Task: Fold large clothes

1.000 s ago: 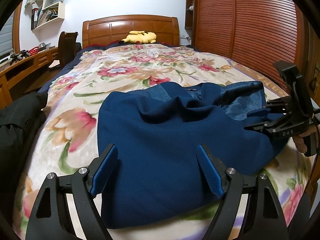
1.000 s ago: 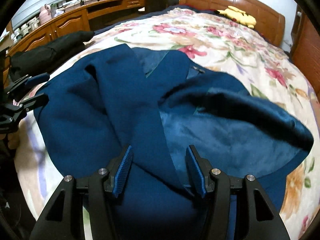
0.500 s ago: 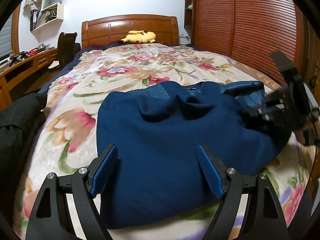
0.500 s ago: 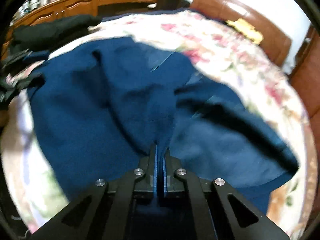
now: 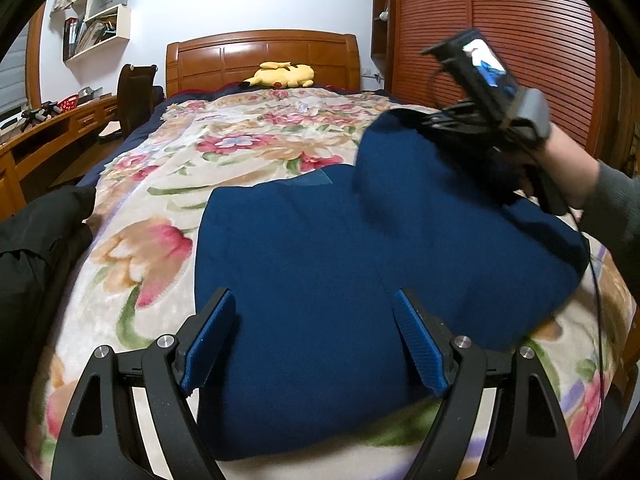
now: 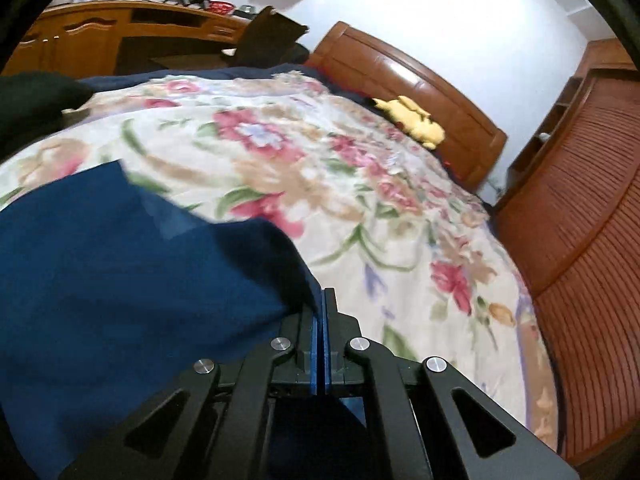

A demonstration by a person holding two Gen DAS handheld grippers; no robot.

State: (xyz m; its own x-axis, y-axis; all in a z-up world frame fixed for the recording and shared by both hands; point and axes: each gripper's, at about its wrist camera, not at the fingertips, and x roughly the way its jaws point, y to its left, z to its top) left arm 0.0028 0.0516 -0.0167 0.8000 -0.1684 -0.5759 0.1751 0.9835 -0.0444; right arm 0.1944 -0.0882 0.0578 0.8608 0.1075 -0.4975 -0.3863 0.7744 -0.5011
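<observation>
— So where is the blue jacket [image 5: 320, 264]?

— It lies on the bed [image 5: 168, 184], on the flowery blanket, at the end far from the wooden headboard [image 5: 262, 60]. Most of it is flat. One side is lifted up off the bed.

— Who lifts it?

— The right claw [image 6: 322, 300]. Its two blue pads are squeezed together, and a fold of the jacket's edge is pinched between them. A hand [image 5: 568, 168] in a grey sleeve holds that claw up, on the side of the jacket next to the brown slatted closet doors [image 5: 520, 40]. The cloth hangs down from it like a little tent.

— And the other claw?

— The left claw [image 5: 316, 340] is wide. It holds nothing. Its blue pads [image 5: 210, 336] stand apart, just over the near edge of the jacket. I cannot tell if they touch the cloth.

— What else is on the bed?

— A yellow stuffed toy [image 5: 282, 74] lies right by the headboard, well apart from the jacket. Some black clothes [image 5: 36, 232] are heaped at the bed's side away from the closet doors.

— Anything beside the bed?

— A long wooden counter [image 5: 60, 120] runs along the wall on that same side, with a dark chair [image 5: 134, 96] near it. White shelves [image 5: 96, 16] hang on the wall above the counter.
</observation>
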